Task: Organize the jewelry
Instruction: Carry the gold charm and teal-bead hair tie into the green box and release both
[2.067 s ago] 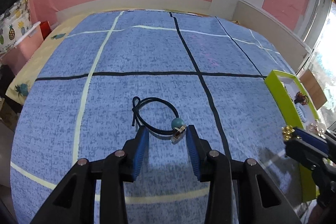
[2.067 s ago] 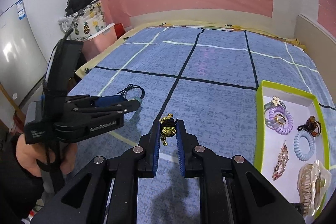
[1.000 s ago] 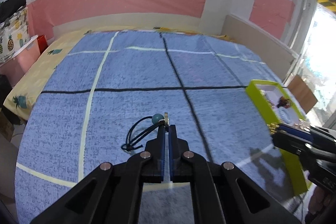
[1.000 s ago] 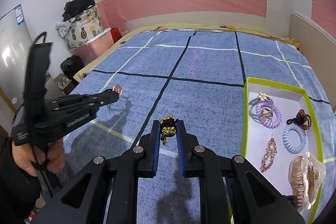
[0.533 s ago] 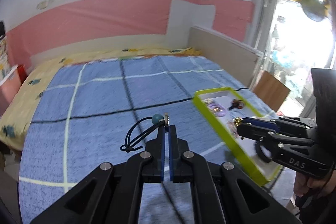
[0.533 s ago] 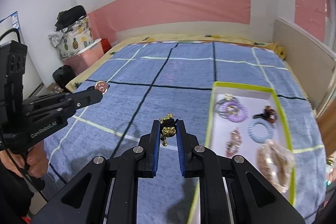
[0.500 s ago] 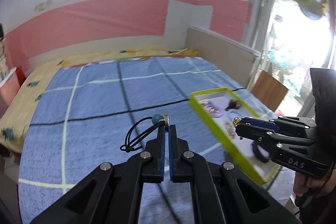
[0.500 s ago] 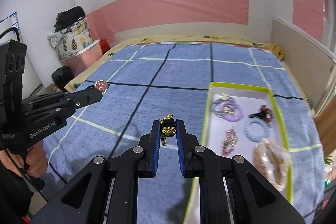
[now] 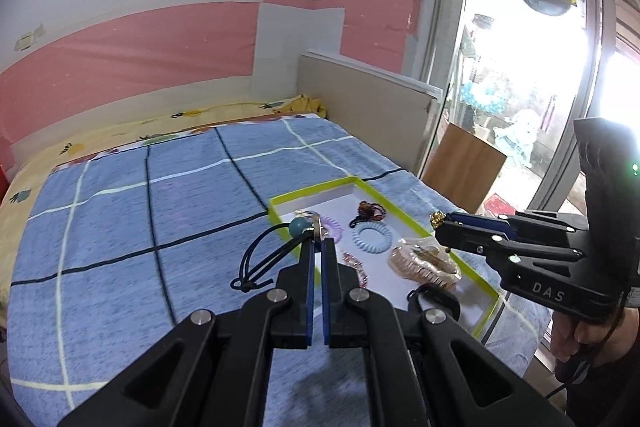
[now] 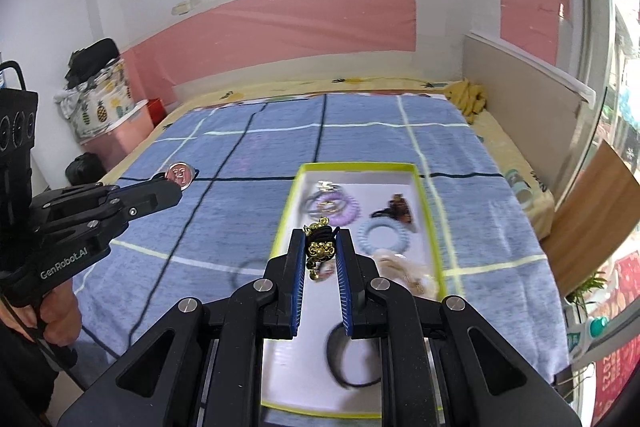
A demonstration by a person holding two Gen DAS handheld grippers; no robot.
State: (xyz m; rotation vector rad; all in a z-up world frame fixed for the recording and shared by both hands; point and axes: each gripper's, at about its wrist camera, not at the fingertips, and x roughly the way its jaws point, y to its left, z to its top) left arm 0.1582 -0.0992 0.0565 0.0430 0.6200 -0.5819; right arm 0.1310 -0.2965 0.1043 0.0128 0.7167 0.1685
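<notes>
Both my tools have swung from the open bed toward the tray since a second ago. My left tool (image 9: 317, 247) is clamped on the cord bracelet (image 9: 272, 255), its teal bead at the tips, lifted off the bed (image 9: 120, 227) beside the tray's (image 9: 486, 289) near rim. My right tool (image 10: 320, 251) grips the gold charm piece (image 10: 319, 249) above the tray, so I judge both are about ready to drop. Inside I count two coil ties, one grey band, one dark scrunchie, one claw clip, one pink earring.

Hair ties (image 10: 338, 209) crowd the tray's (image 10: 288, 207) far end.
</notes>
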